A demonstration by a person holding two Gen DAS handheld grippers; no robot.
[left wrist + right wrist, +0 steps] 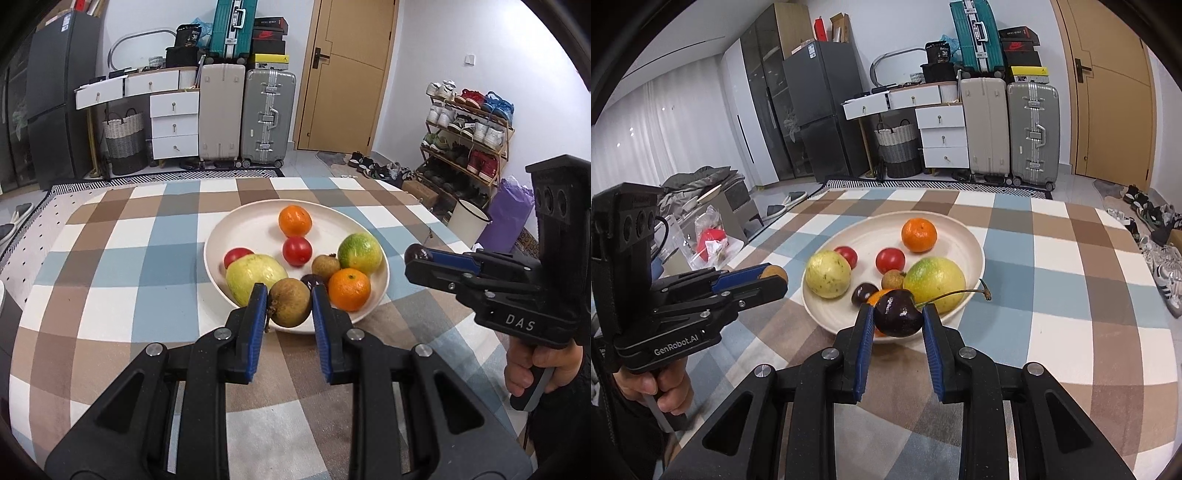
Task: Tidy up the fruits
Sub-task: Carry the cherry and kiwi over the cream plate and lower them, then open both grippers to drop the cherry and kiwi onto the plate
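Note:
A cream plate (255, 221) (871, 236) on the checked tablecloth holds two oranges (294, 220) (349, 289), two tomatoes (297, 251), a yellow-green guava (255, 275), a green-yellow citrus (359, 253), a small brown longan (325, 266) and a dark cherry (863, 293). My left gripper (289, 303) is shut on a brown longan (290, 302) over the plate's near rim; it also shows in the right wrist view (772, 275). My right gripper (897, 314) is shut on a dark cherry (897, 314) with a long stem, near the plate's front edge; it also shows in the left wrist view (417, 254).
The table's far edge (236, 179) faces suitcases (267, 116), a white drawer unit (173, 123) and a door (347, 74). A shoe rack (467, 136) and a white bucket (467, 219) stand to the right. A fridge (820, 110) and floor clutter (709, 229) lie to the left.

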